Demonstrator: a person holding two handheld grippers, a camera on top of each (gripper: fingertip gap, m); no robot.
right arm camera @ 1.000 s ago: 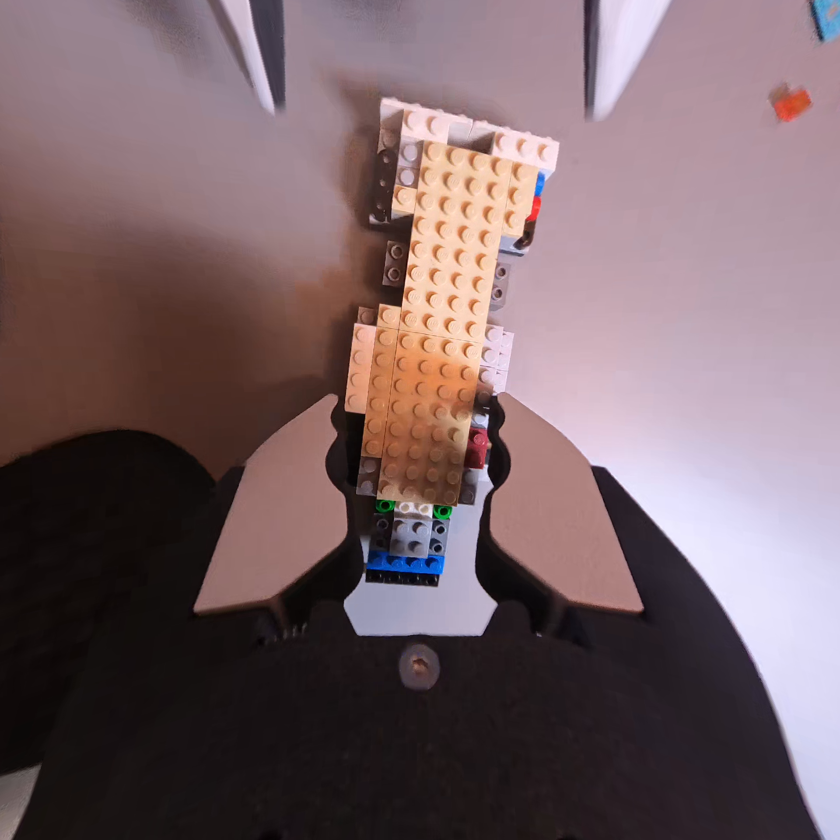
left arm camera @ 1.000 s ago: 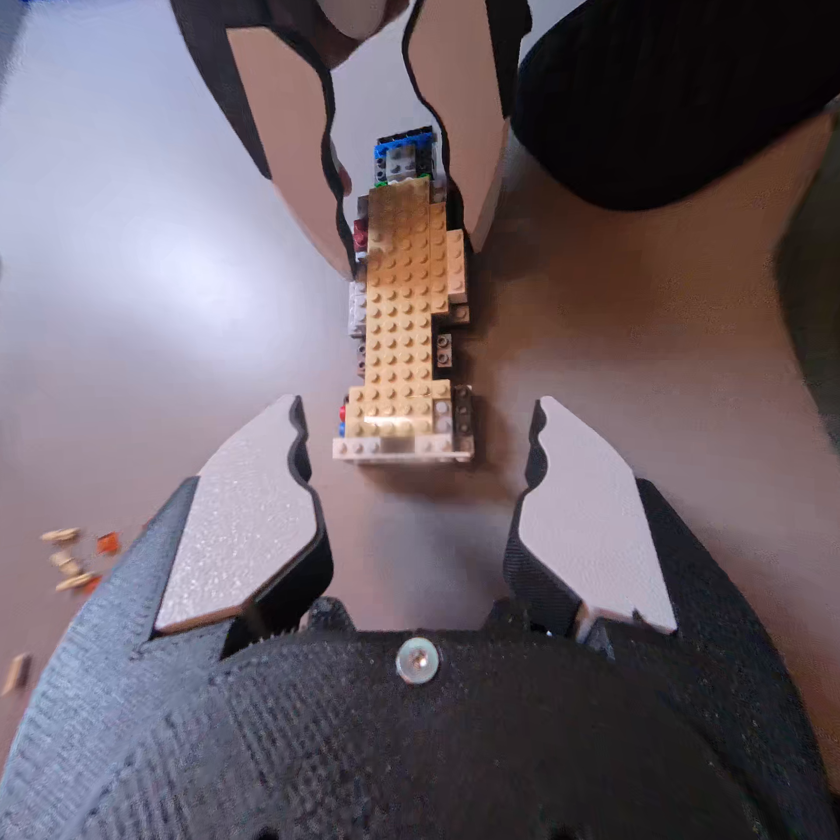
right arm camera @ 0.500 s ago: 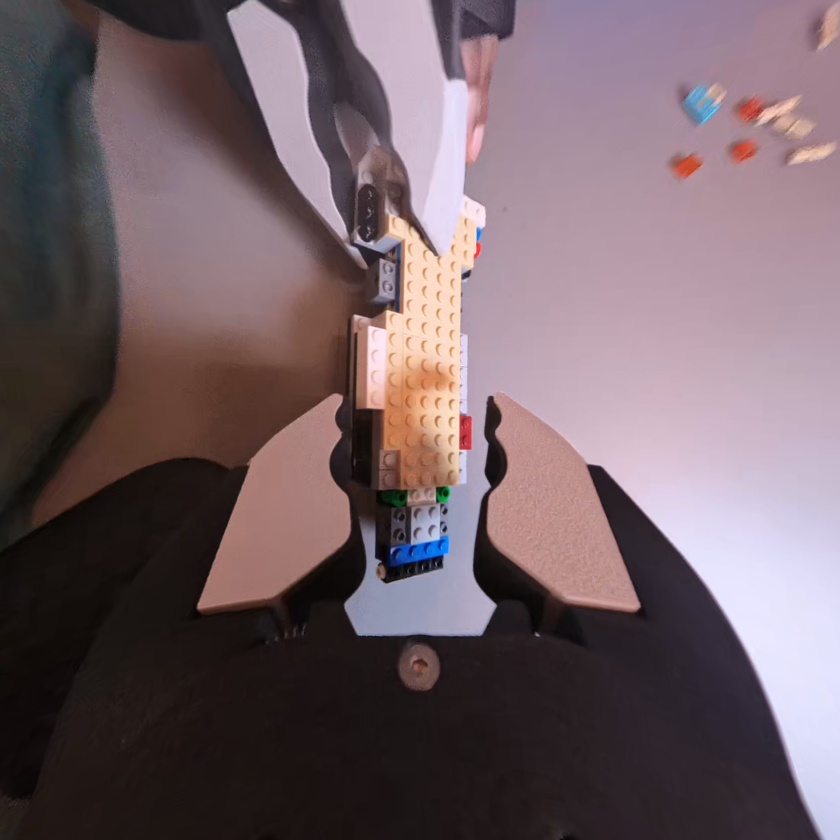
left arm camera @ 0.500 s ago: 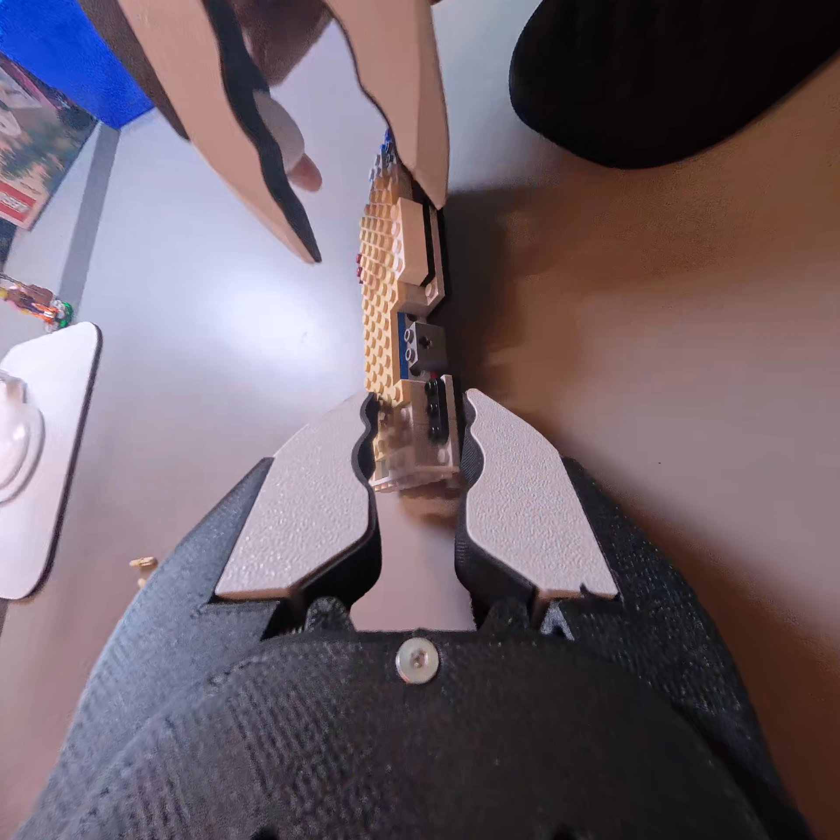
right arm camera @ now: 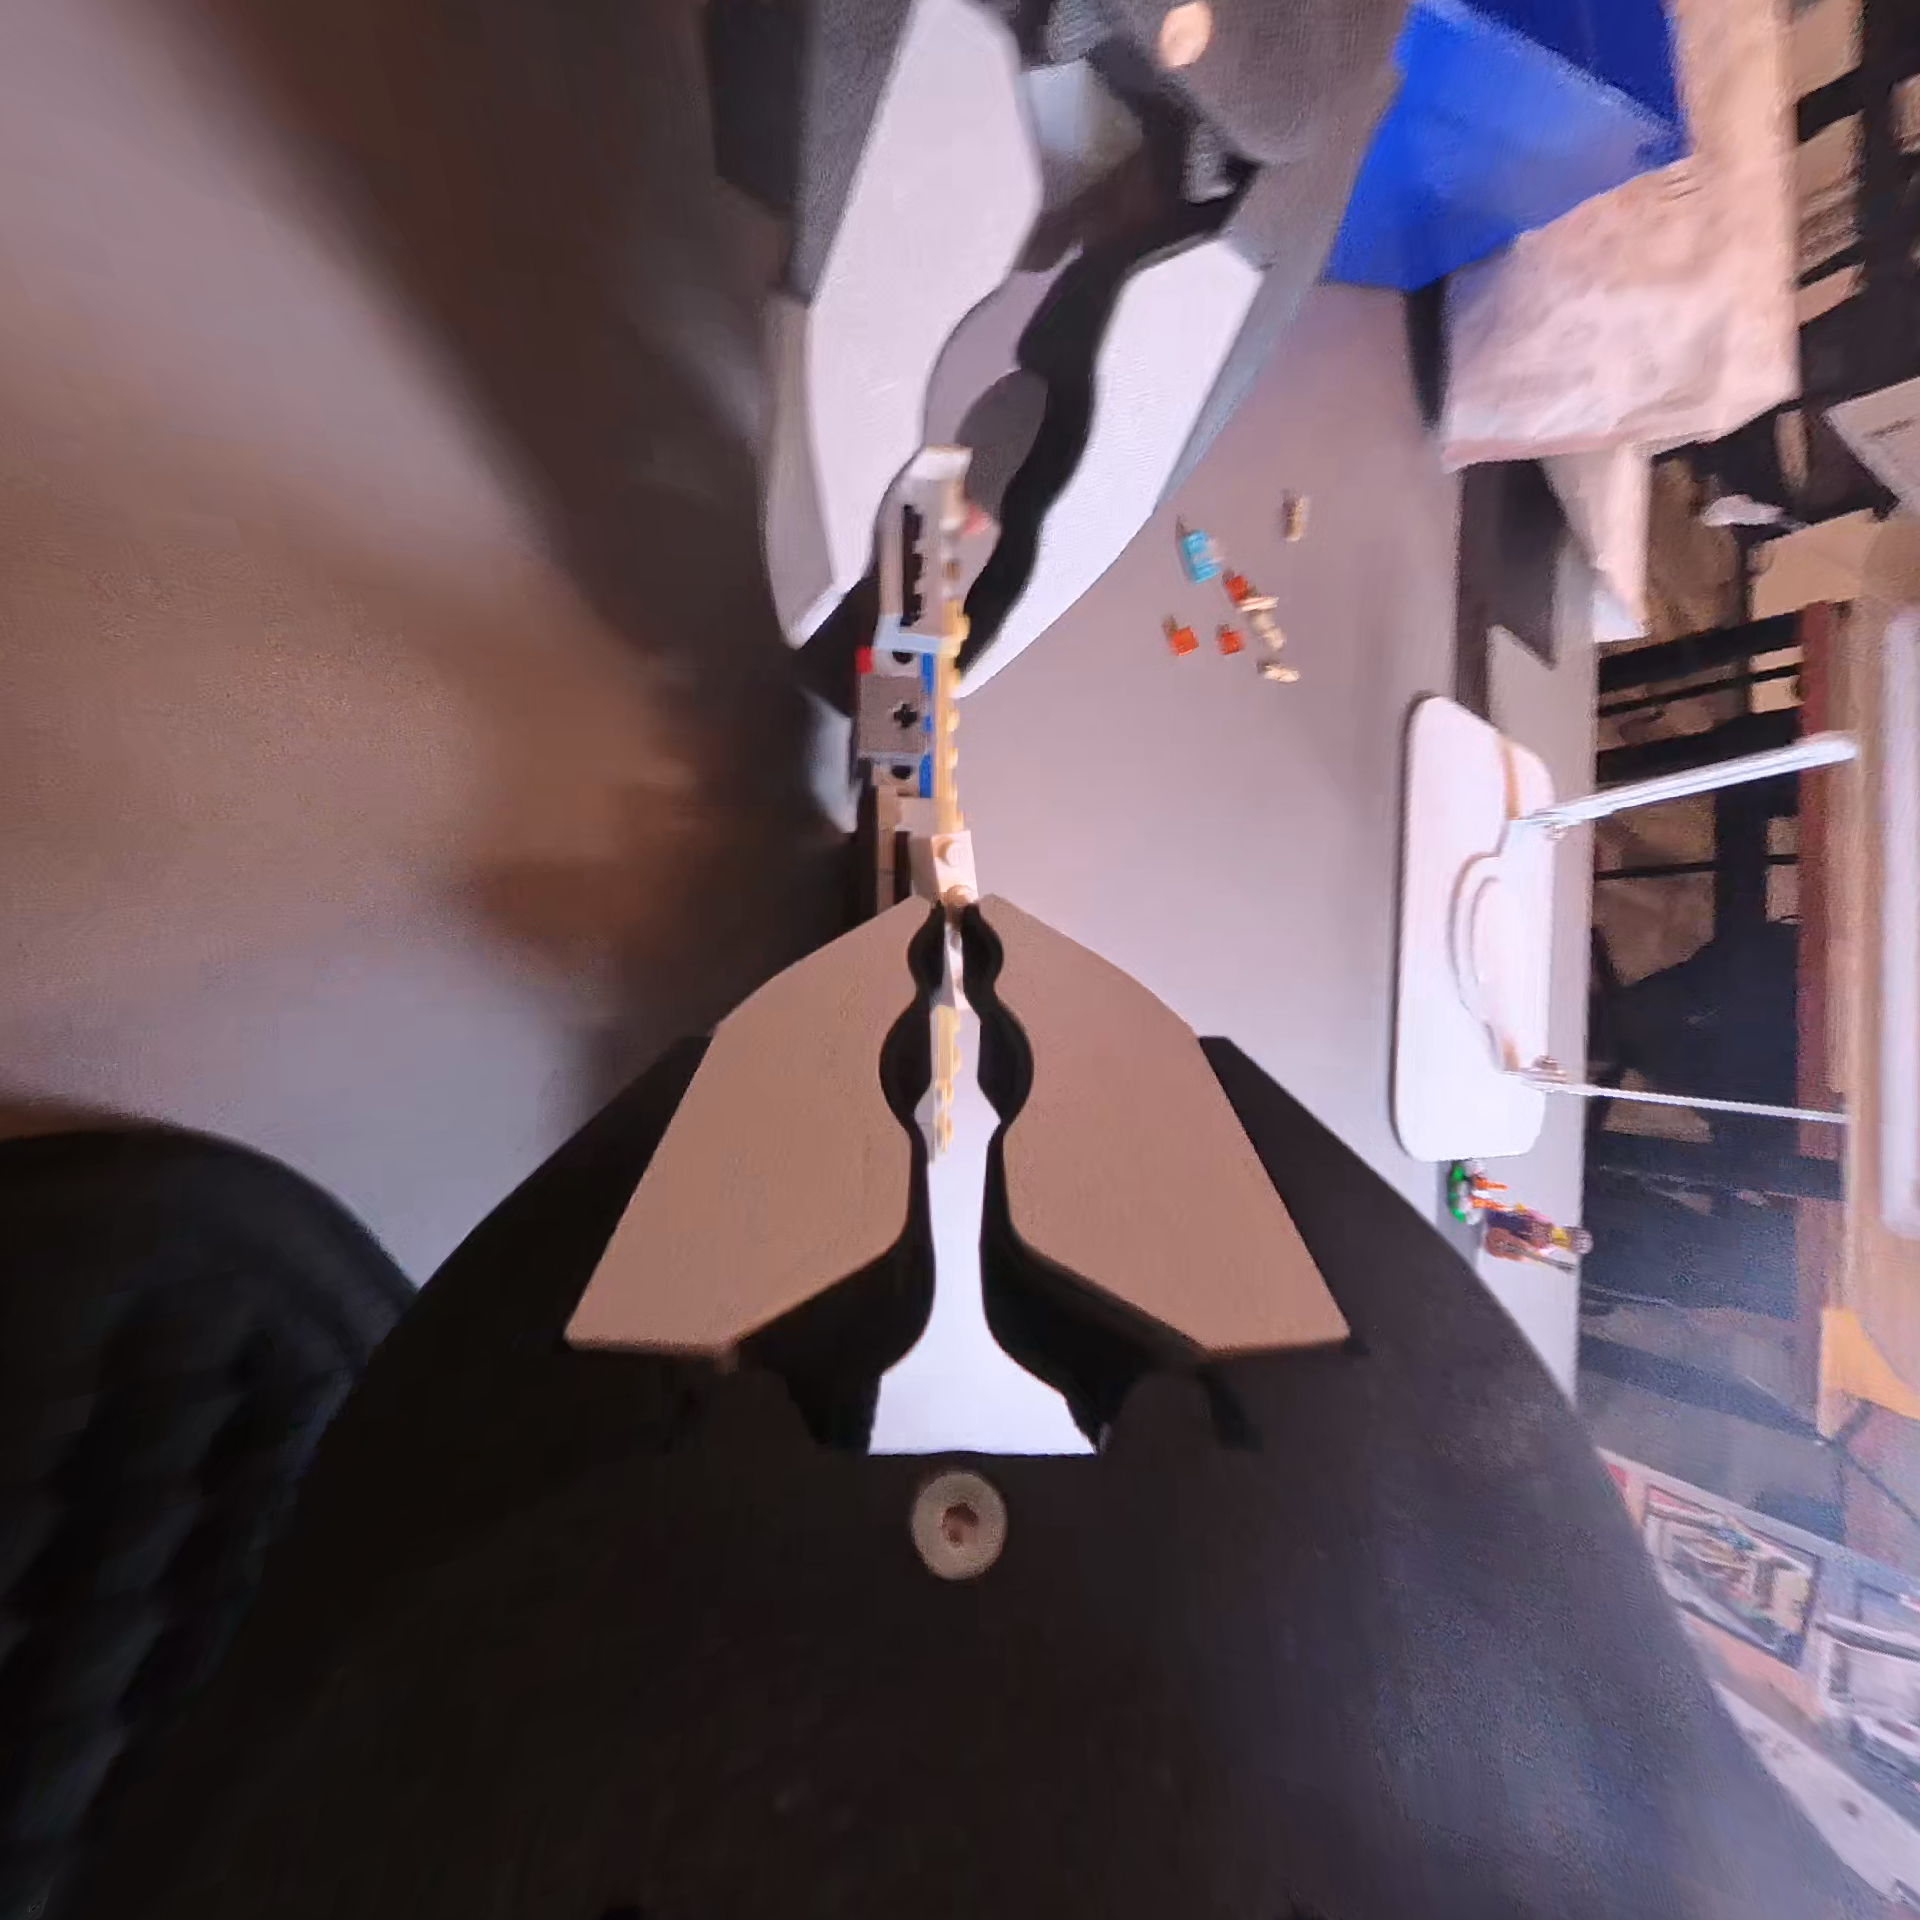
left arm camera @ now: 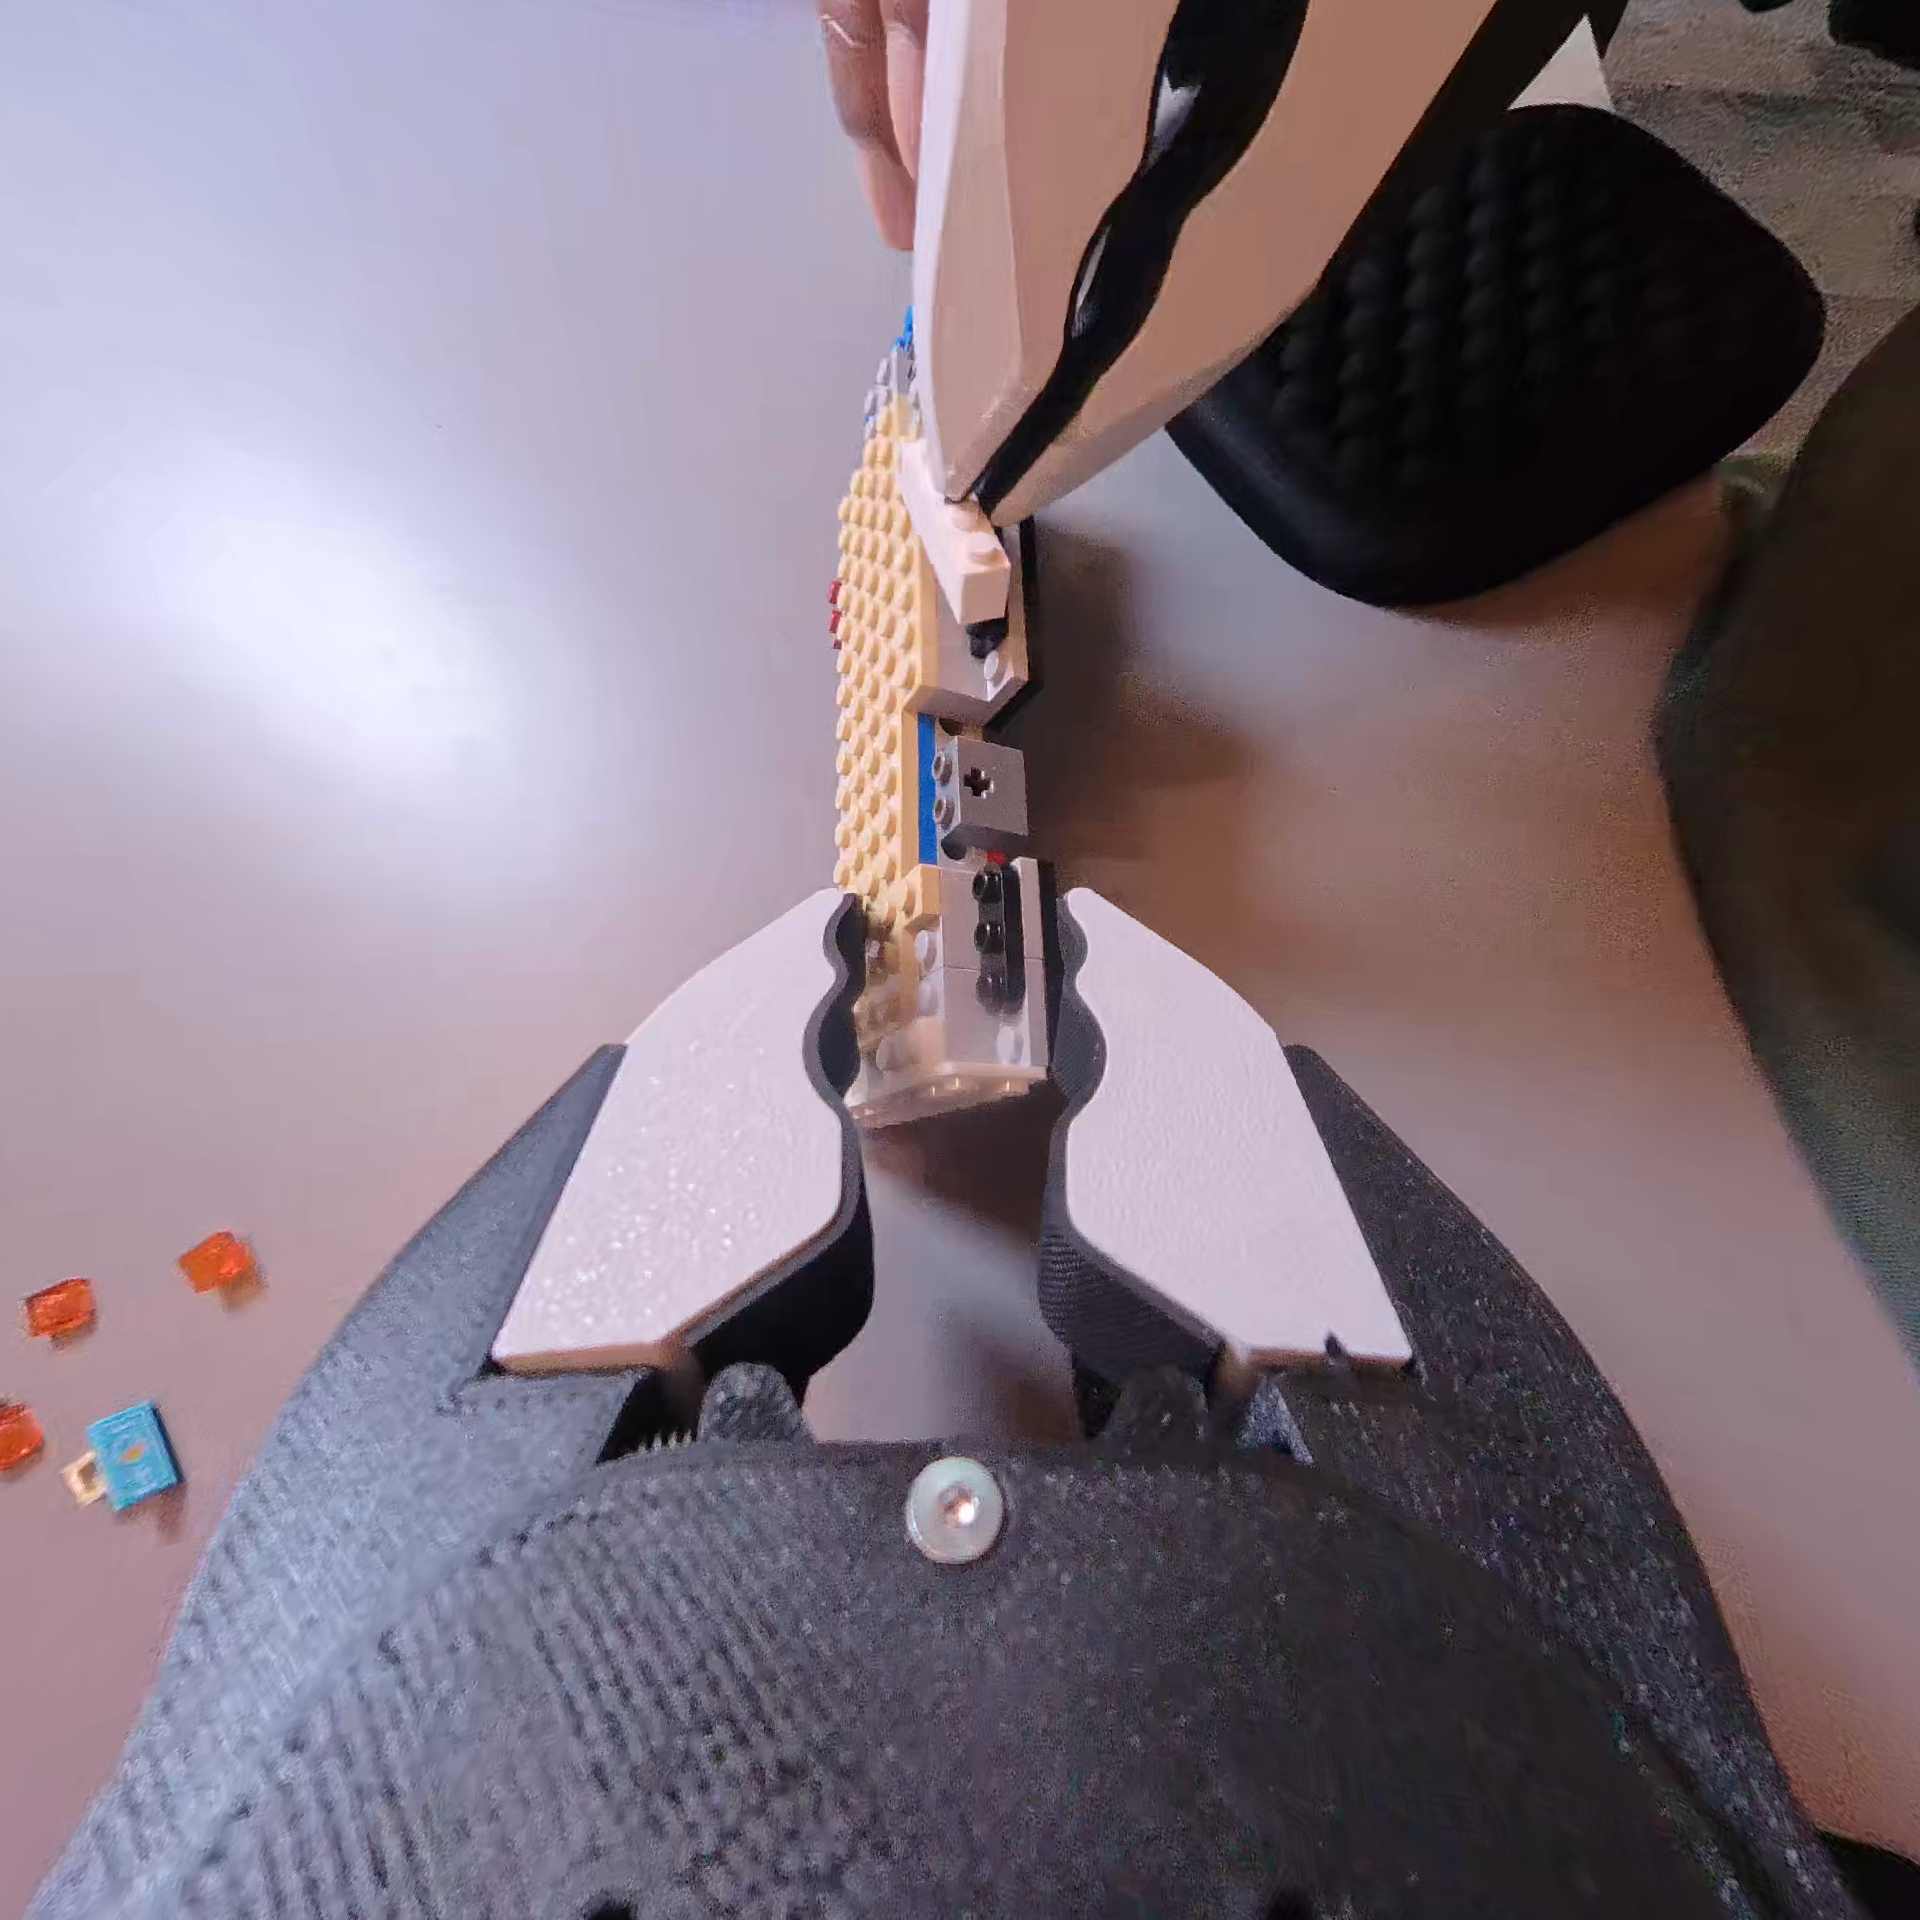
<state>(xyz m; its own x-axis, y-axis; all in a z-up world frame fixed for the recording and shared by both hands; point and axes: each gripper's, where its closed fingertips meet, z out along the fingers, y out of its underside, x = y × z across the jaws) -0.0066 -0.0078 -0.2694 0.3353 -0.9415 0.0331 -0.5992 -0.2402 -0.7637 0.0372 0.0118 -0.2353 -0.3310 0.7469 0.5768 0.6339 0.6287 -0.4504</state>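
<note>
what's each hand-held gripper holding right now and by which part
Both hold one tan brick model, turned on edge. The left hand-held gripper clamps its grey-and-clear end block; the right hand-held gripper pinches the thin tan plate edge at the opposite end.

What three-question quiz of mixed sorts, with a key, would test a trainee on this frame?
1. True or false: the brick model lies flat on the table.
2. The left tool grips which end of the model? A: white and grey end. B: blue end. C: neither.
3. Fill in: the loose pieces by the left tool are mostly ____ in colour.

Key:
1. False: it is turned on edge, clamped between both tools.
2. A. The right tool pinches the thin tan plate at the far end.
3. Orange; one blue tile lies among them.
</note>
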